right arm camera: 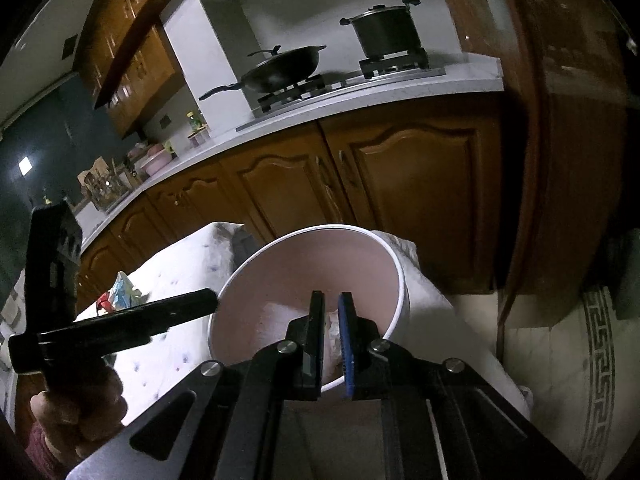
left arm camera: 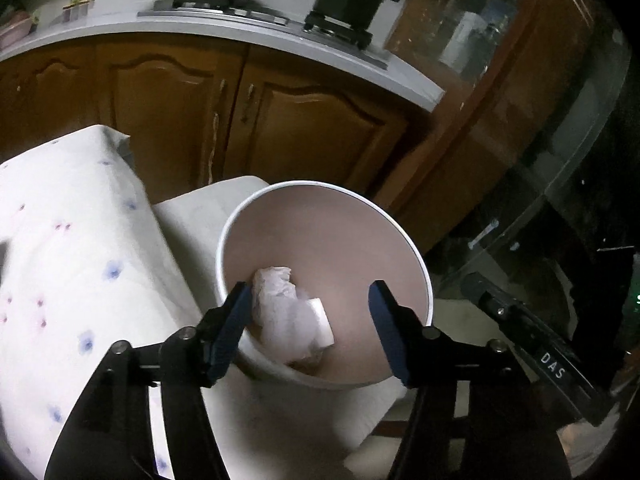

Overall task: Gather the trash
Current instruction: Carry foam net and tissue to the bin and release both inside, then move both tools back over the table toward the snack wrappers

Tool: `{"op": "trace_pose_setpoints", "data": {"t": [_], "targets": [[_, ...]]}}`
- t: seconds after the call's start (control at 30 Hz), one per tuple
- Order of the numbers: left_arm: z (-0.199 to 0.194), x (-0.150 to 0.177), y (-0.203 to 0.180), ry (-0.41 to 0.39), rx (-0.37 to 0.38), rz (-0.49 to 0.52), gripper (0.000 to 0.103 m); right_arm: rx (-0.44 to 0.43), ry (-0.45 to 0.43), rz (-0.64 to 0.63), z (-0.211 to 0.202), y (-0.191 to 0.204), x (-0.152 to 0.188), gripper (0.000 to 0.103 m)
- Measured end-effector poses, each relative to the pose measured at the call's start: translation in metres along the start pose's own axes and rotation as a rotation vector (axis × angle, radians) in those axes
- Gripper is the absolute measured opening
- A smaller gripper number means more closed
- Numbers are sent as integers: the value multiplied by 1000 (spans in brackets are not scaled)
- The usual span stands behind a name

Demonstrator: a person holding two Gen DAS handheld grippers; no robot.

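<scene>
We are holding the left tool open over the bucket containing crumpled paper; the right tool is pinching paper above it. Releasing off-centre risks a miss.

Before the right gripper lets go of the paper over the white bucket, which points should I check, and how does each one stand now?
1. Right gripper is above the opening of the round white paper bucket: ok.
2. It holds the crumpled white paper piece between its nearly closed fingers: ok.
3. Left gripper is open and empty: ok.
4. Left gripper does not block the drop; its fingers straddle the bucket's near rim over the crumpled white tissue already inside: cannot tell.
5. Bucket stands firmly on the white cloth-covered surface: cannot tell.
</scene>
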State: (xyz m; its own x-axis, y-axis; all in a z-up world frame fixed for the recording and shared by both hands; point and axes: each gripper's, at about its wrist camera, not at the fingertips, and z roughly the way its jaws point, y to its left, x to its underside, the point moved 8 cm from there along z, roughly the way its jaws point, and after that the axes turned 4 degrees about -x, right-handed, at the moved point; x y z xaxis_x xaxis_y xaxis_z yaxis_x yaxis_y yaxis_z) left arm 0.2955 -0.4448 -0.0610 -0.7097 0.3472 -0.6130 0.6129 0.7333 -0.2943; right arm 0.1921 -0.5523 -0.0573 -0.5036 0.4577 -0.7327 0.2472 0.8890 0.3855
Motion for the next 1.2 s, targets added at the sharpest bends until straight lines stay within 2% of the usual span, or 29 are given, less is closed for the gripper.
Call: {"op": "trace_pose_setpoints", "data": {"t": [0.03,0.1,0.2,0.27,0.33,0.4,0.63,1.2], "targets": [[-3,0,2,-5,-2,-5,63,-6,0,8,0,0,0,27],[-11,2,8,-12,-3,-20,63,-10,-3,11,-1,3,1,35],[-29,8,21,-30,-17,-43,63,-19,-3,6,-2,8,2,38],[-45,14,31,-44,-29,-62,64,-34,-6,1,-4,17,3,47],[-59,18,41,-60,-35,-84,66,-48,-13,-4,-5,24,2,74],[-78,24,55,-84,-47,-111,66,-62,-20,-15,-6,33,4,80],[-132,45,105,-148,-153,-162,69,-132,10,-40,3,71,13,84],[-214,115,200,-198,-300,-299,69,-247,79,-118,14,156,43,85]]}}
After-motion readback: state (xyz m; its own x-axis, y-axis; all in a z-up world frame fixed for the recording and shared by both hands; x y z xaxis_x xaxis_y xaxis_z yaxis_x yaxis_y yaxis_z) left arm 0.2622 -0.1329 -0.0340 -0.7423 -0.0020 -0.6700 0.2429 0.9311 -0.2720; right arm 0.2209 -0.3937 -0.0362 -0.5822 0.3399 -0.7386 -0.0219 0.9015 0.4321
